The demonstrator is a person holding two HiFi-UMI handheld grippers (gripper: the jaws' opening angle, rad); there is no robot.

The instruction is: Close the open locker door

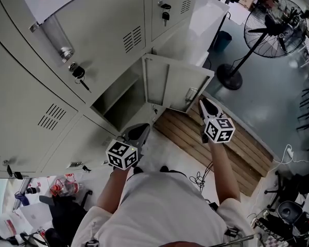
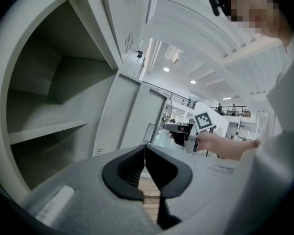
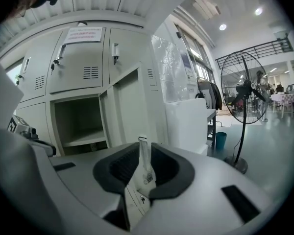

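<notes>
Now my right tongs (image 3: 141, 148) pinch the small handle (image 3: 145, 173) on the grey metal locker door (image 3: 132, 106) to shut it. My left tongs (image 2: 145, 152) are pressed together, empty.

Tongs (image 3: 144, 144) – clamped on door handle (image 3: 145, 168).

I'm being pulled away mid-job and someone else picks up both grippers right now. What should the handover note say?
Left gripper: jaws together, nothing in them, held low in front of the open compartment.
Right gripper: jaws look closed on the free edge of the locker door.
Door: swung wide open, standing out from the locker front.
Done: door edge gripped.
Left: swing the door over the compartment until it sits flush, then let go.
</notes>
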